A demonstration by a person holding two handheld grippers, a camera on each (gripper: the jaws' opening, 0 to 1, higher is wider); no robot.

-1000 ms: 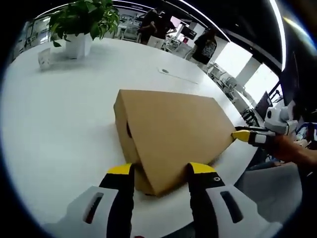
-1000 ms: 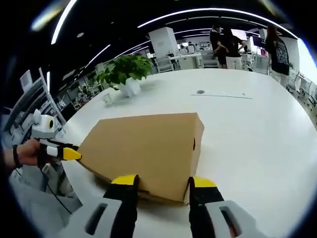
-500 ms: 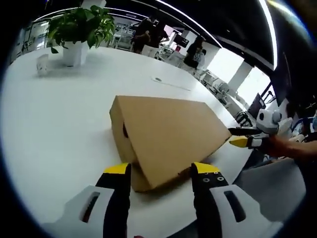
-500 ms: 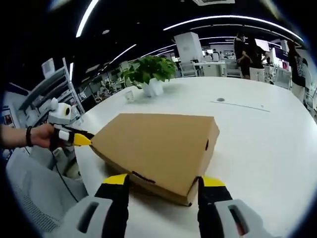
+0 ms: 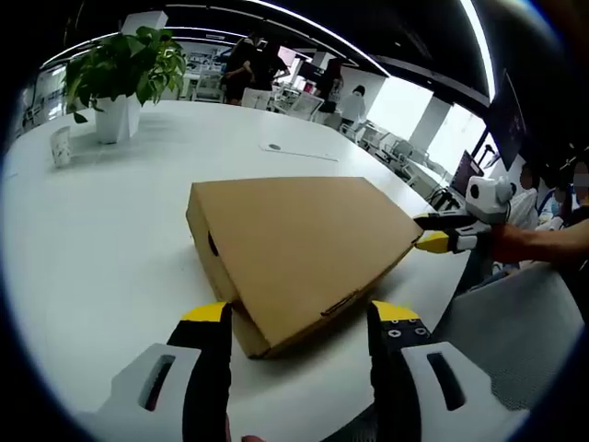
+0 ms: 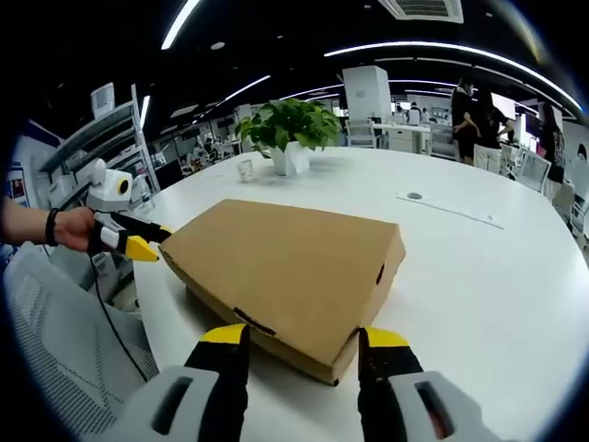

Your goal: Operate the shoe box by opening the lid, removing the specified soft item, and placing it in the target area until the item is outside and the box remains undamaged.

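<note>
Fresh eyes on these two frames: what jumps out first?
A closed brown cardboard box lies flat on a big white table, with a gripper at each of its near corners: the left gripper and the right gripper, both open with yellow-tipped jaws. Behind it a potted plant and a small cup stand on the far side of the table, with an office and standing people beyond.

Bright ceiling strips, window glare, perhaps slight edge blur.
</note>
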